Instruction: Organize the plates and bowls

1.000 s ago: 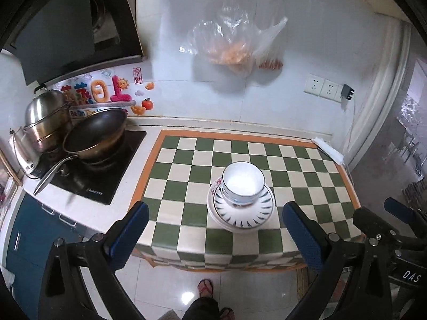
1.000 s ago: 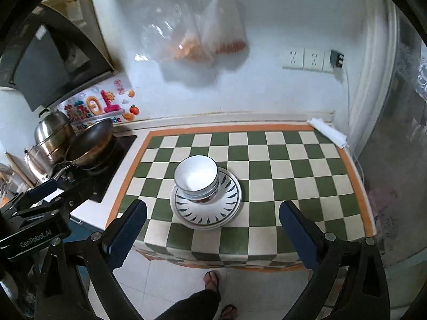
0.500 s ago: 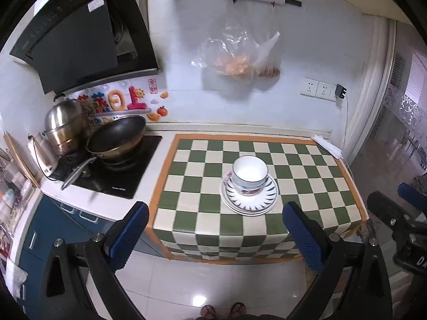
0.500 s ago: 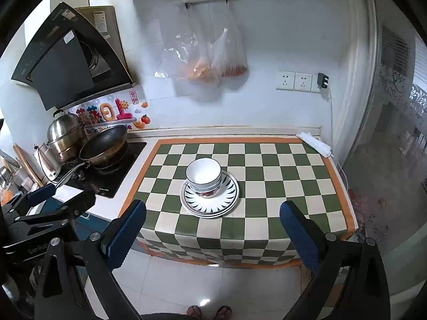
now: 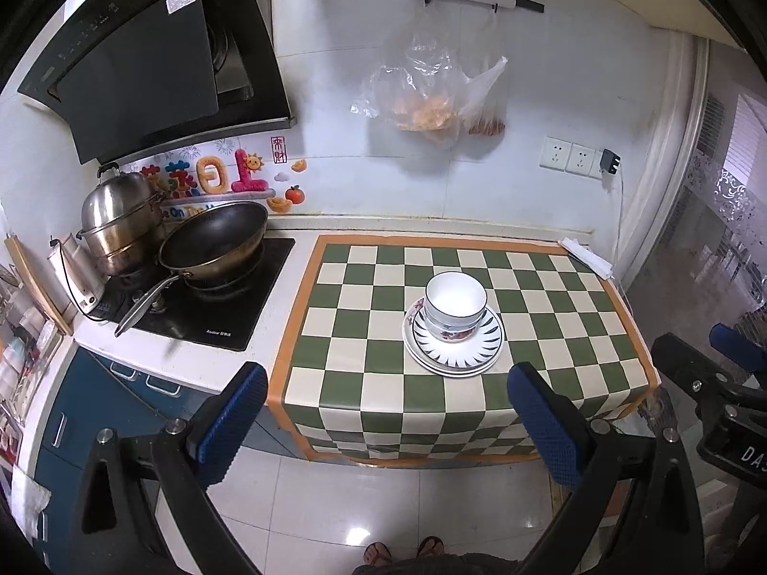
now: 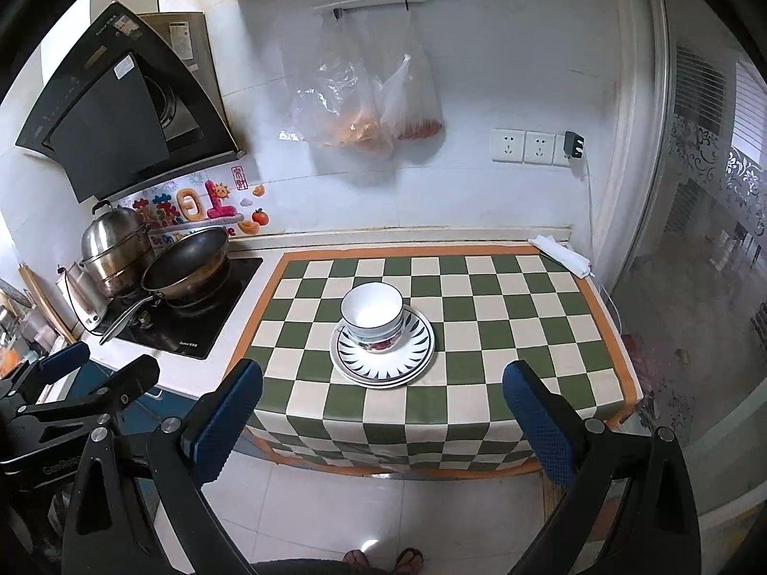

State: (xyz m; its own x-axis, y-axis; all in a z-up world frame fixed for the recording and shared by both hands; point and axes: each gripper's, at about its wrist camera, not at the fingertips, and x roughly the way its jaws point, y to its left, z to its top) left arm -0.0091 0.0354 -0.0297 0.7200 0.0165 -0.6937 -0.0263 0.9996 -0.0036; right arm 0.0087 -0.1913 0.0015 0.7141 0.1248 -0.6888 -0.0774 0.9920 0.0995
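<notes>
Both grippers, left [image 5: 387, 419] and right [image 6: 382, 414], hang with fingers spread wide, holding nothing. The stacked bowls [image 5: 455, 304] on plates [image 5: 453, 350] sit well ahead on the checkered counter [image 5: 345, 335].

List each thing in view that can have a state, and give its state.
Bowls: nested, upright, on the plates.
Plates: stacked on the checked cloth.
Wok: empty, on the hob.
Steamer pot: lidded.
Left gripper: open.
Right gripper: open.
</notes>
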